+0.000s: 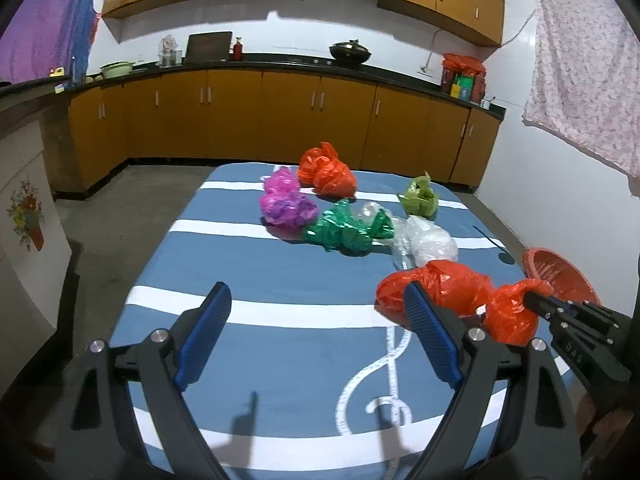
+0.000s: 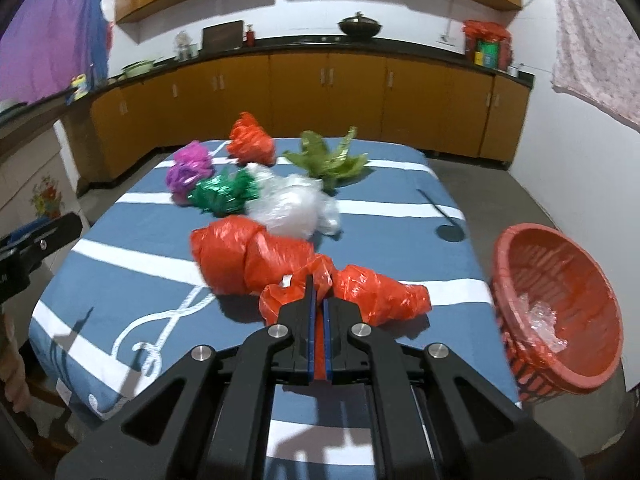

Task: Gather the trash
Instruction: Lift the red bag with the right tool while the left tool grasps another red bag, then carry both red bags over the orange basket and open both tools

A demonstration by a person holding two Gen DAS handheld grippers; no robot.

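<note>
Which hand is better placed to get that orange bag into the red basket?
Right. The right tongs are shut on the near orange bag, with the red basket just off the table on that side. The left tongs are open and empty.

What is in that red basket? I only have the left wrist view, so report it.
Observer: Crumpled clear plastic lies inside the red basket. Nothing else shows in it.
Operator: Confirm the right grip.
Observer: The right gripper is shut, with a fold of the near orange bag pinched between its jaws.
Operator: Tell me where the basket stands.
Observer: It is off the table, past its right edge, tilted with its mouth toward the camera.
</note>
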